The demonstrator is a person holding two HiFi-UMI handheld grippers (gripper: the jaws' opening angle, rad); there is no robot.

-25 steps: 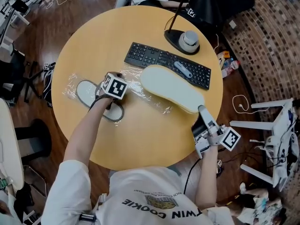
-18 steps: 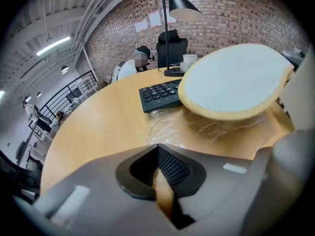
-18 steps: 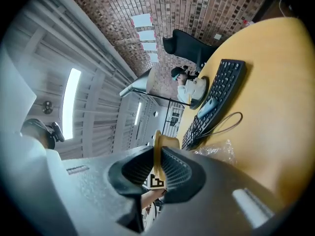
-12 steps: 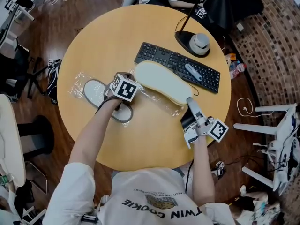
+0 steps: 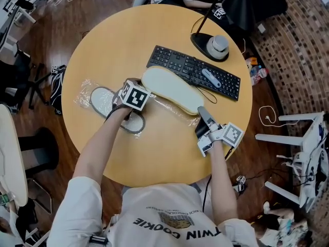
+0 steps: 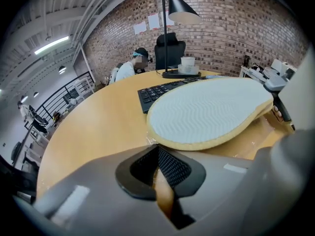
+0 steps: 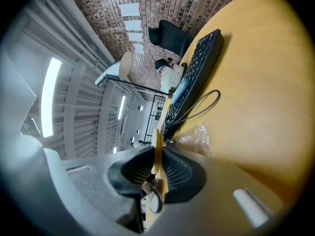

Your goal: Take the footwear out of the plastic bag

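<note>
A large cream slipper [image 5: 169, 89], sole up, hangs low over the table next to the keyboard. My right gripper [image 5: 201, 115] is shut on its near end; its thin yellow rim [image 7: 157, 146] shows between the pads. The ribbed sole [image 6: 206, 114] fills the right of the left gripper view. A second slipper [image 5: 108, 104], grey-rimmed, lies inside the clear plastic bag [image 5: 85, 94] at the table's left. My left gripper [image 5: 132, 86] rests on the bag beside it with its jaws closed [image 6: 165, 181], crinkled film at the tips.
A black keyboard [image 5: 195, 73] with a grey object on it lies behind the slipper, its cable looping toward me. A desk lamp base [image 5: 216, 45] stands at the far right. The round table's edge [image 5: 154, 181] is near me. A person sits beyond the table.
My right gripper has carried the cream slipper left across the table, toward the left gripper. The left gripper has stayed on the bag.
</note>
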